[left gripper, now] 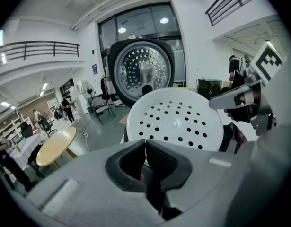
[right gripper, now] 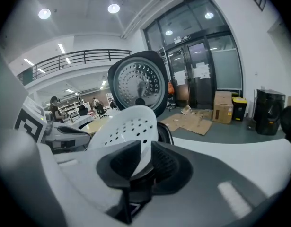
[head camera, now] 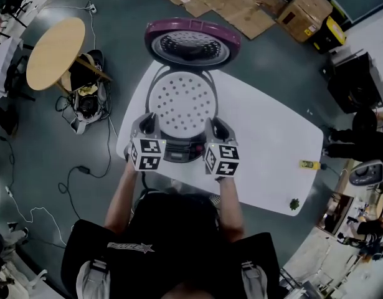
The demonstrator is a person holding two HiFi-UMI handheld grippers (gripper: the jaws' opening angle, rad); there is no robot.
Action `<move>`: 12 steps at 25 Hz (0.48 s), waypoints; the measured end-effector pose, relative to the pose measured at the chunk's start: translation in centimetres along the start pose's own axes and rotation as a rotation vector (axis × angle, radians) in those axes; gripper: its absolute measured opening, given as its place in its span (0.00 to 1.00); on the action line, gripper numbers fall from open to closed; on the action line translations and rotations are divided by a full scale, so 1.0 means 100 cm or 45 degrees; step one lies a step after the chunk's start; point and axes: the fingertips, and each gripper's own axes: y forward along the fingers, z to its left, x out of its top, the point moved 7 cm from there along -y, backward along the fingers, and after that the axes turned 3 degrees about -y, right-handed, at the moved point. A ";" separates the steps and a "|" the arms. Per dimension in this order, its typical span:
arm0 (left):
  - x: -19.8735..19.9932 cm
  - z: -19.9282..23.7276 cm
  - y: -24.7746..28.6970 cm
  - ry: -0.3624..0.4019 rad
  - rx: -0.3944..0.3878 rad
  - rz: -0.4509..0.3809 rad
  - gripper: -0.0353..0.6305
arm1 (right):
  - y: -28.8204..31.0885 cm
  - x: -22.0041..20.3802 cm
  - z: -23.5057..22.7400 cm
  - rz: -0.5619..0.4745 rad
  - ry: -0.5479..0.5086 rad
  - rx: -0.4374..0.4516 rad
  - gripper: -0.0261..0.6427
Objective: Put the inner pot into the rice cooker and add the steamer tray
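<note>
Nearest the person, the left claw is pinched nearly shut at the near-left edge of the steamer tray, with only a thin sliver showing between its pads. I judge it to be gripping the tray's rim. The right claw is narrowed on the near-right edge, and the white rim stands plainly between its pads.

Both claws sit just in front of the rice cooker, one on each side of its control panel. The tray hangs between them over the cooker's mouth and covers it. In the right gripper view it looks tipped up at the far side, so it is probably not seated yet.

The inner pot cannot be seen, because the tray hides whatever lies in the cooker's well. With the tray already at the mouth, the pot step is likely done.

Behind the cooker's mouth the lid stands fully open. The cooker sits at the near-left part of the desk.

What seems left is to level the tray, lower it onto the cooker's rim and let go.
</note>
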 end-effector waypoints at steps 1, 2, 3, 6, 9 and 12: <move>0.001 -0.006 0.000 0.024 -0.018 -0.007 0.07 | 0.001 -0.001 0.001 0.008 0.006 0.009 0.14; 0.002 -0.012 0.001 0.046 -0.032 -0.013 0.07 | 0.003 -0.002 0.002 0.017 0.012 0.008 0.15; 0.004 -0.018 0.002 0.074 -0.033 -0.014 0.07 | 0.005 -0.003 0.003 0.025 0.013 0.000 0.15; 0.006 -0.027 0.003 0.162 -0.003 -0.017 0.07 | 0.009 -0.006 0.003 0.041 0.015 -0.023 0.15; 0.004 -0.024 0.005 0.161 0.004 -0.027 0.07 | 0.012 -0.011 0.002 0.061 0.028 -0.024 0.15; 0.004 -0.020 0.006 0.130 -0.004 -0.030 0.07 | 0.014 -0.015 -0.001 0.082 0.030 -0.044 0.15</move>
